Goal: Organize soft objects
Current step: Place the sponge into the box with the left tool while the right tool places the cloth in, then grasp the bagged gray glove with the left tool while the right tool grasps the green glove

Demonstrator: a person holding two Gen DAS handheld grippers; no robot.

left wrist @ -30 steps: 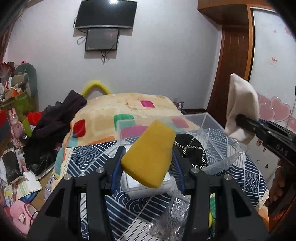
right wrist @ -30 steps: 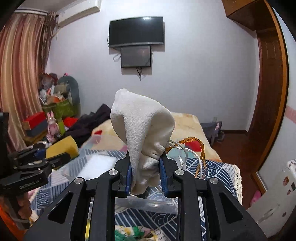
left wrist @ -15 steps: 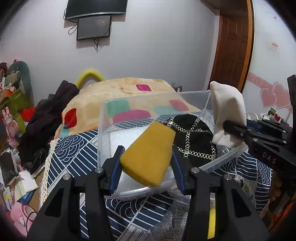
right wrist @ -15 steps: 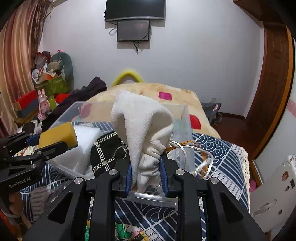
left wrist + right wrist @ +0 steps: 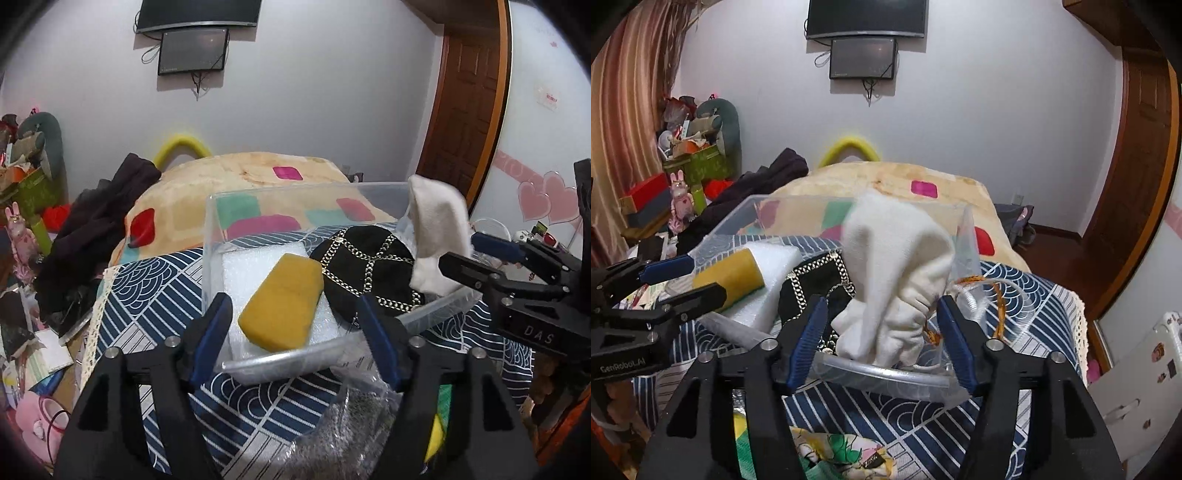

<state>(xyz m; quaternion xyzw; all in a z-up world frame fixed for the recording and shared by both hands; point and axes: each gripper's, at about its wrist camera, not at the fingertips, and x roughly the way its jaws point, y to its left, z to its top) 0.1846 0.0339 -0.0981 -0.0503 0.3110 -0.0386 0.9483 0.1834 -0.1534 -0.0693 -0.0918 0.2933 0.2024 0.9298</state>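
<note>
Sponge: yellow, lying on a white foam block in the left part of the clear plastic bin; in the left wrist view it sits between the spread fingers, with a gap on each side.
Cloth: cream-white, bunched and standing up at the right end of the bin, over its near rim; a gap shows between it and each blue pad in the right wrist view.
Black pouch: black with a gold chain pattern, in the bin between the foam block and the cloth.
Left tongs: wide open, holding nothing, poised at the near rim of the bin over the sponge.
Right tongs: wide open, holding nothing, with the cloth loose between the fingers.
Writing: "DAS" on the body of the right tongs as seen from the left; "GenRobot.AI" on the left tongs as seen from the right.
Bin's place: on a bed covered in a navy and white wave-pattern sheet.
Beyond: a cream blanket with coloured squares, dark clothes heaped at its left.
Wall: two dark screens, one above the other.
Near edge: crinkled clear plastic wrap below the bin.
</note>
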